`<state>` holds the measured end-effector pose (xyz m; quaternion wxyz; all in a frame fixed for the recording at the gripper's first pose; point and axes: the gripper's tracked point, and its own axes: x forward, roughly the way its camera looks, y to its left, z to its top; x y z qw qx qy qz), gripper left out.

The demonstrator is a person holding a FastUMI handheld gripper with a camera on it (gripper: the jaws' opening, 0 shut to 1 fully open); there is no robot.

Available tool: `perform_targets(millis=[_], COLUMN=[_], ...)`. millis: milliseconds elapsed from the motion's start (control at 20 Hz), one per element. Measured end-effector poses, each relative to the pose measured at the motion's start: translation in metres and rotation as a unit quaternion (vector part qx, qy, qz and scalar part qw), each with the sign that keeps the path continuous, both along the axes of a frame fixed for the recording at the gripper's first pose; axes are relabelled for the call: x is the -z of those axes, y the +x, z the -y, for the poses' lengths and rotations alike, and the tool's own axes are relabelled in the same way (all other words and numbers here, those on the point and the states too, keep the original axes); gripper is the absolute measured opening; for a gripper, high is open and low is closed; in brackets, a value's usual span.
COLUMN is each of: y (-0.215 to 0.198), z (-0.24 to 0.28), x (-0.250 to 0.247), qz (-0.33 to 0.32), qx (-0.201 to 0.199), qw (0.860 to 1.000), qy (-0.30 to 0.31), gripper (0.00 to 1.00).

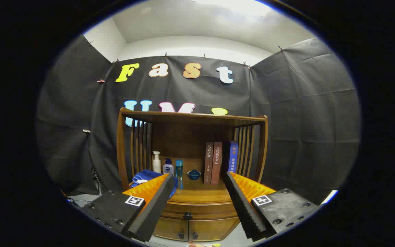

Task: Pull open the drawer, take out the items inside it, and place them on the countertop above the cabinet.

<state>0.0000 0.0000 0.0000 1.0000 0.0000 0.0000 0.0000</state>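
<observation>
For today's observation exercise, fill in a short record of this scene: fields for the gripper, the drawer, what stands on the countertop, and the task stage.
gripper: gripper open, fingers apart, holding nothing, short of the cabinet
drawer: drawer shut, knob between and beyond the fingers
cabinet: wooden cabinet with a slatted shelf above the countertop
countertop left: blue cloth, pump bottle, two small bottles
countertop middle: blue bowl
countertop right: three upright books
stage: drawer not yet pulled

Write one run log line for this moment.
phase: approach | tongs: open, holding nothing | drawer: closed, ahead between the fingers | countertop: bottles, bowl, books
</observation>
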Motion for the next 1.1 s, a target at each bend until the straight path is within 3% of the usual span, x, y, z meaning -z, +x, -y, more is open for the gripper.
perform_targets(millis=[200, 1100], y=[0.010, 0.017], z=[0.001, -0.009], x=[0.007, 0.016], qz=[-0.011, -0.019], qx=[0.012, -0.007], qw=[1.000, 1.000], qy=[-0.009, -0.001], gripper=[0.98, 0.98])
